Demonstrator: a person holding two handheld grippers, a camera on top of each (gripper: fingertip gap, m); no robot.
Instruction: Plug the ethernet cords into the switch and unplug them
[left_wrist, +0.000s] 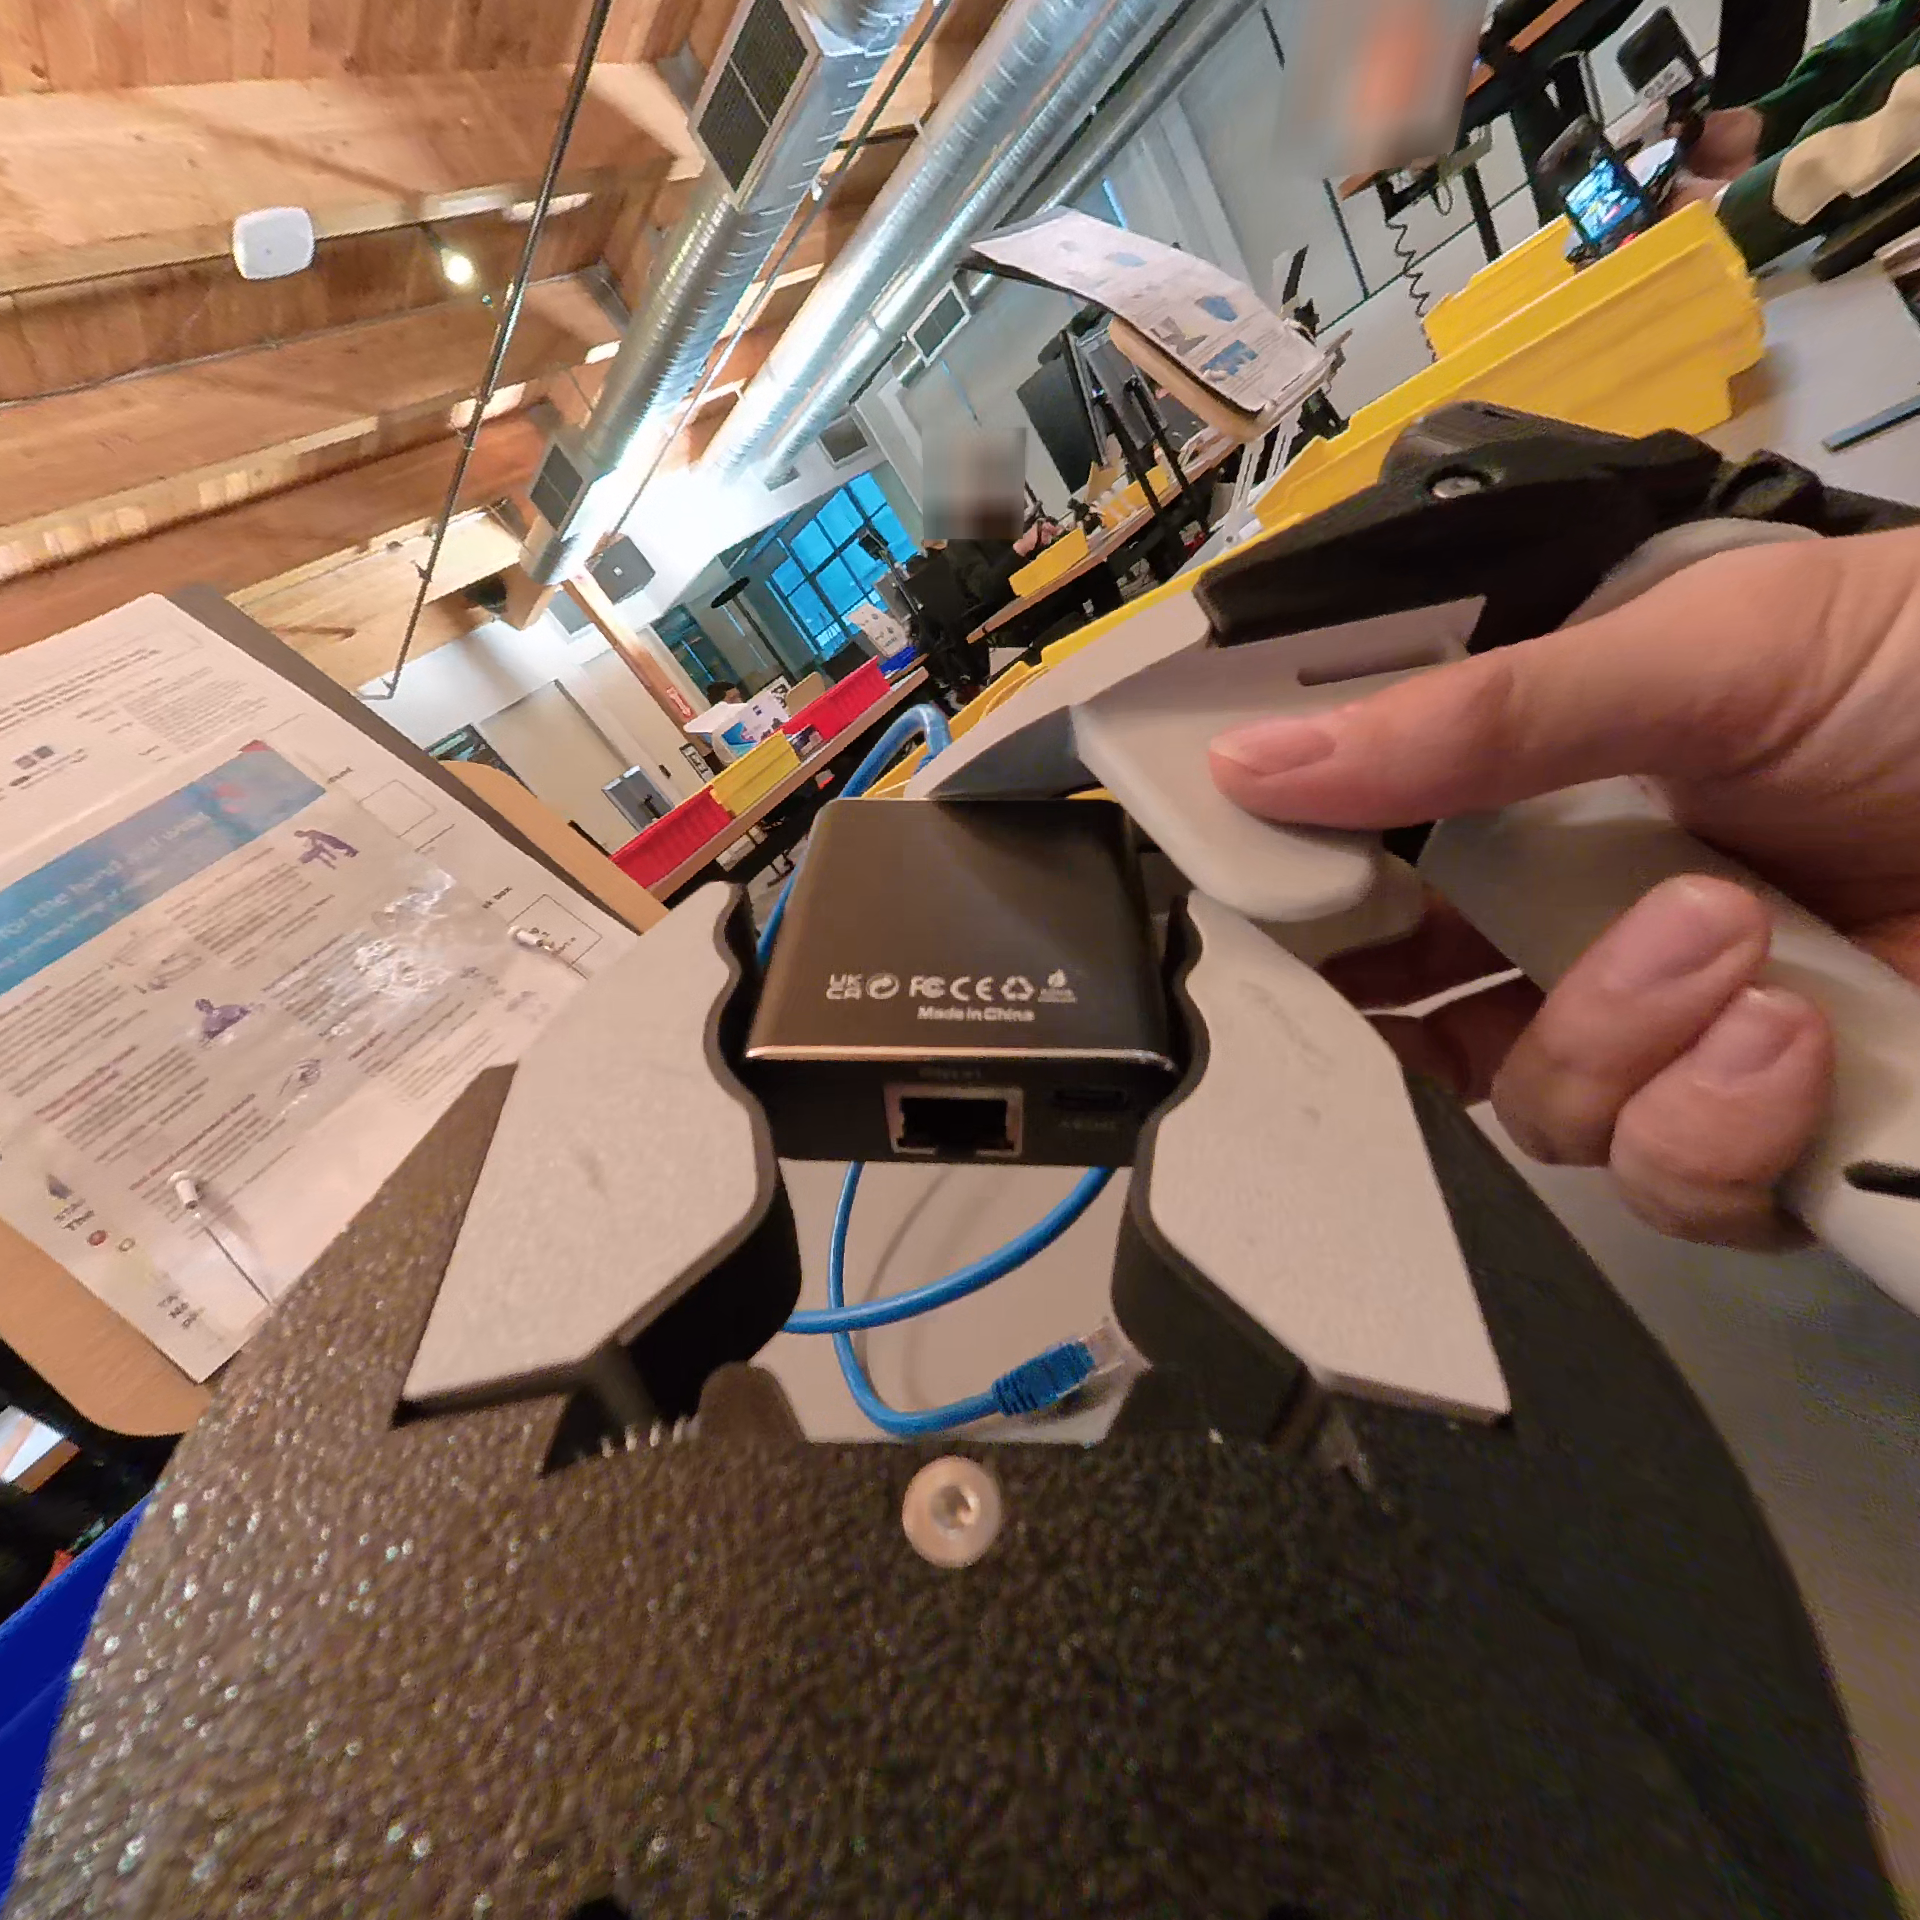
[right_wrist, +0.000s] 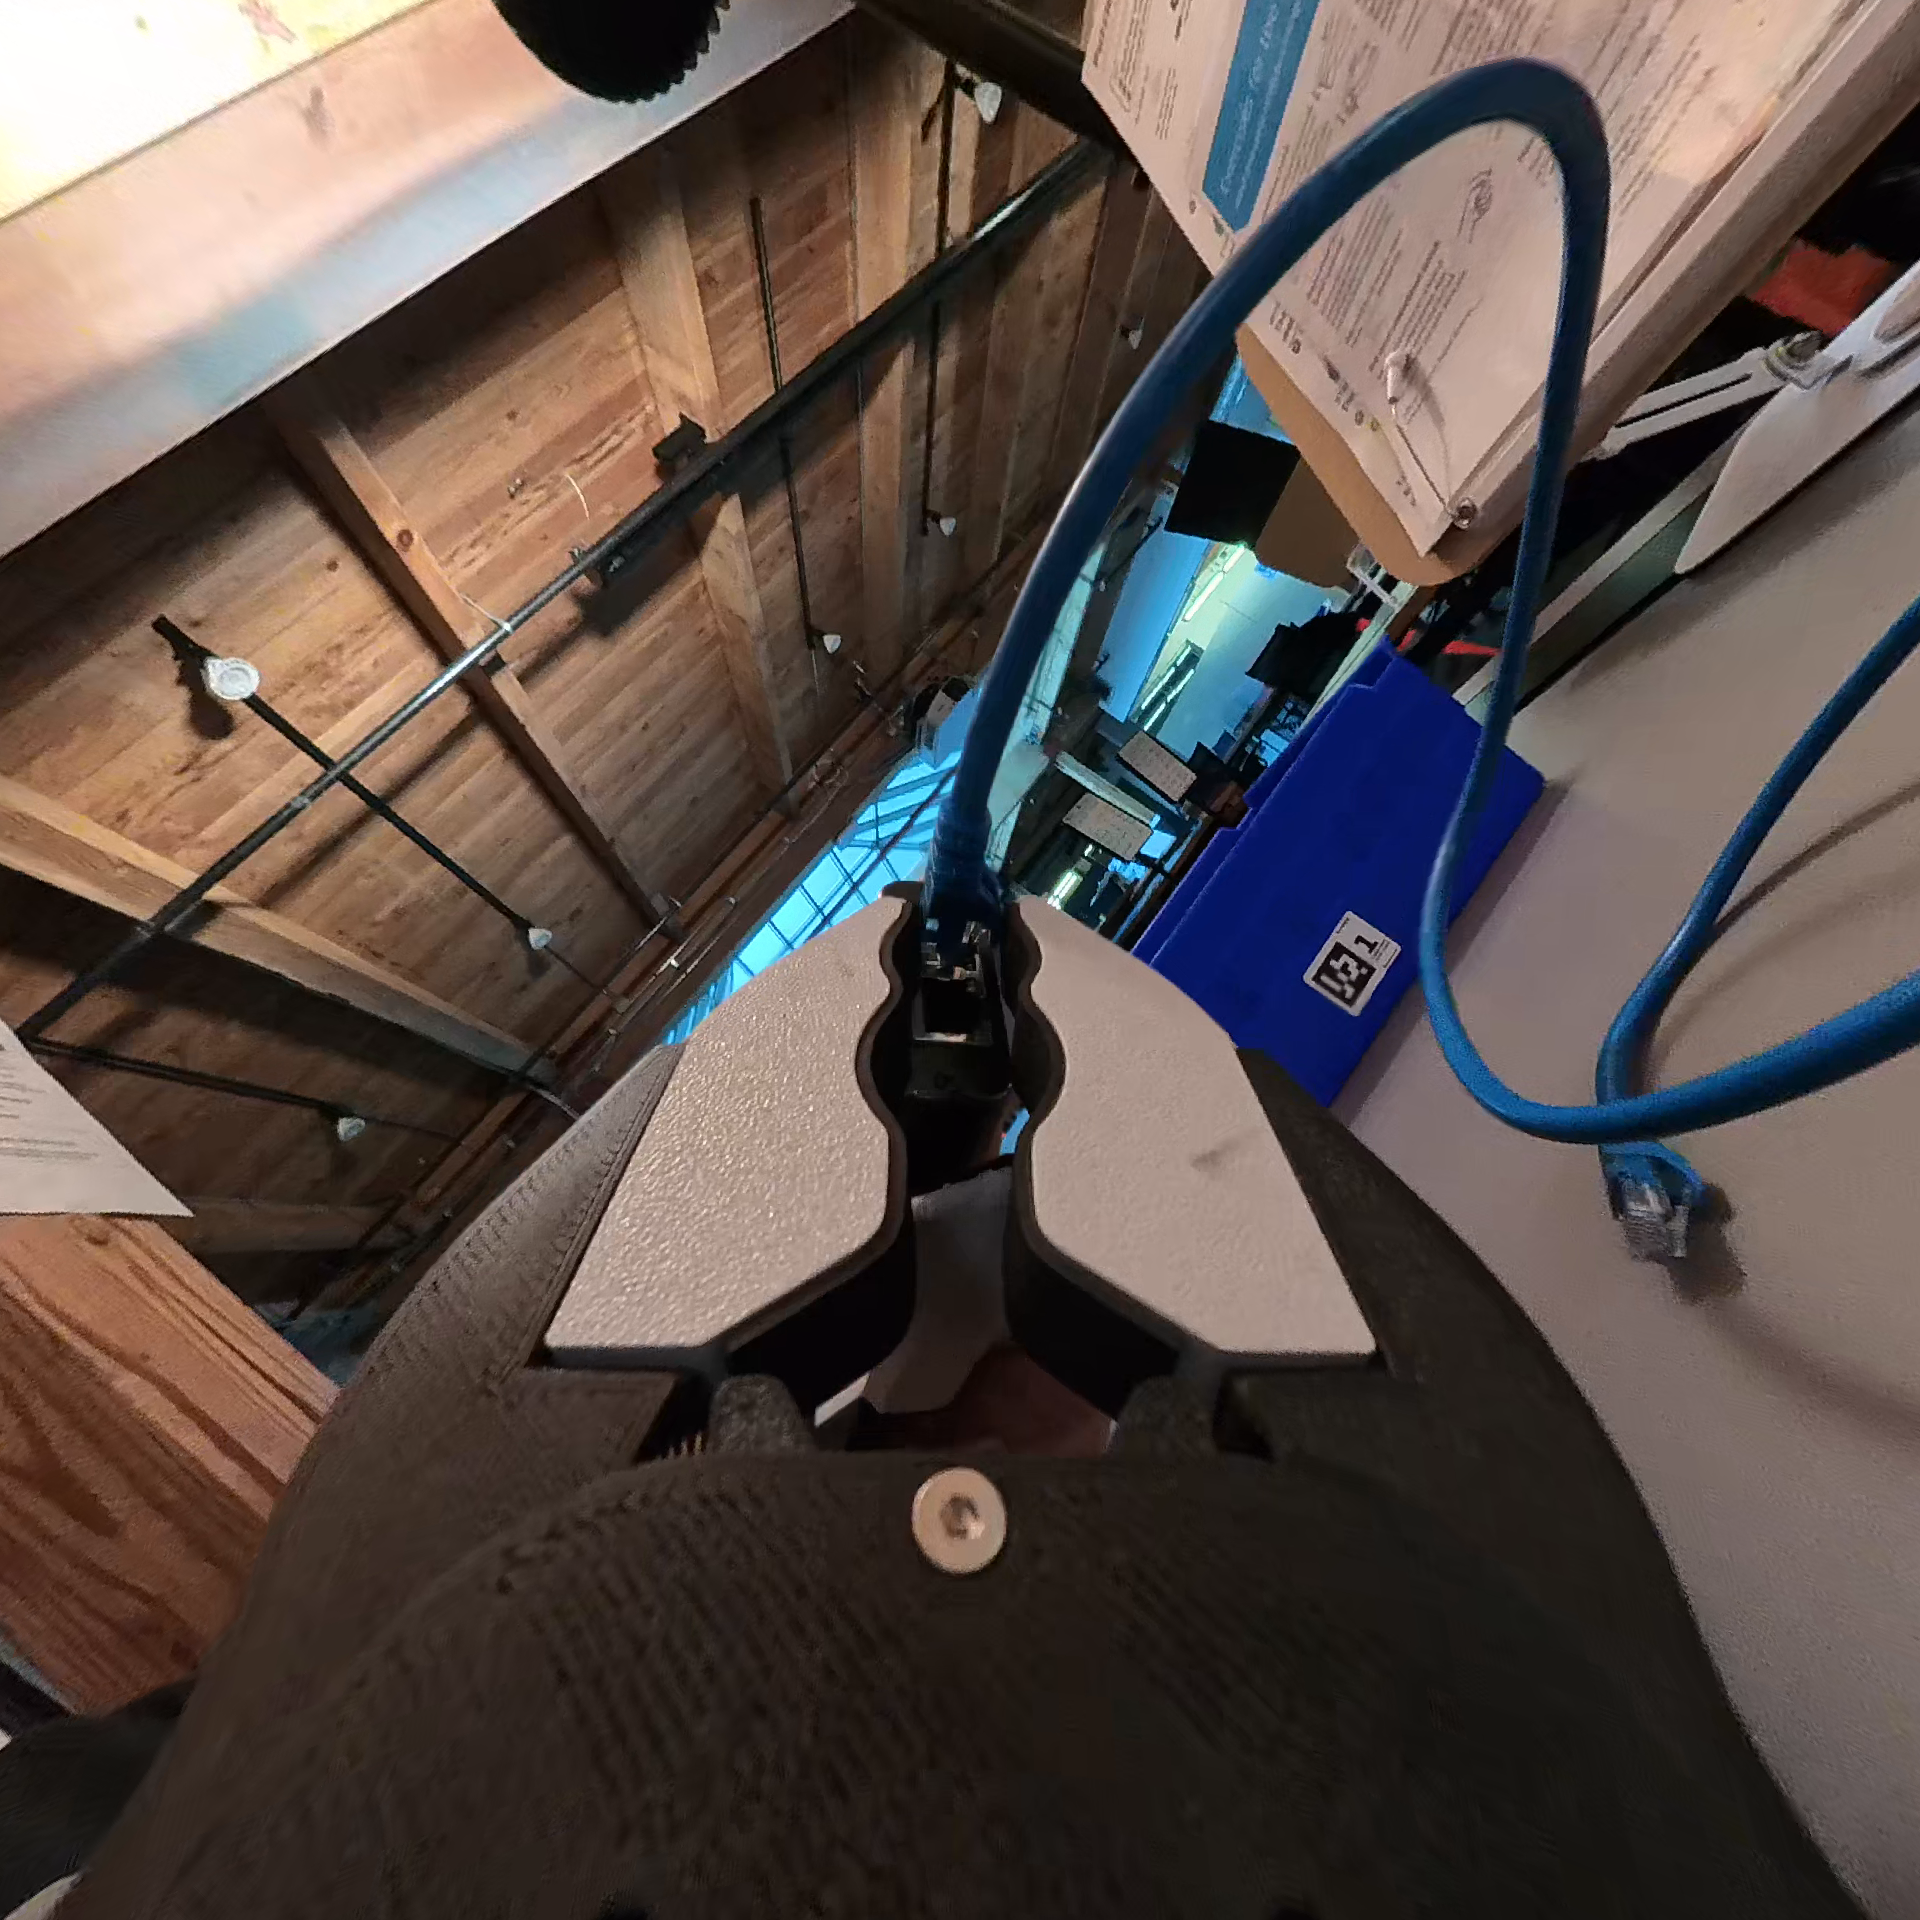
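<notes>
Clamping the black switch (left_wrist: 961, 971) between its fingers, the left gripper (left_wrist: 961, 997) holds it up off the table (right_wrist: 1766, 1455) while the right gripper (right_wrist: 956, 997) pinches the blue cord (right_wrist: 1226, 343) at its plugged-in end, the other plug (right_wrist: 1652, 1210) lying loose.

I see the switch (left_wrist: 961, 966), a small black box with rounded edges, lifted off the table and tilted, printed underside up. Its near face shows one empty ethernet port (left_wrist: 954, 1120), with a smaller slot at that port's 3 o'clock. In the right wrist view the box sits edge-on at centre, a blue ethernet cord (right_wrist: 1226, 343) plugged into its far end, arching toward 1 o'clock and down. A loose blue plug (right_wrist: 1652, 1205) lies on the table at 4 o'clock.
</notes>
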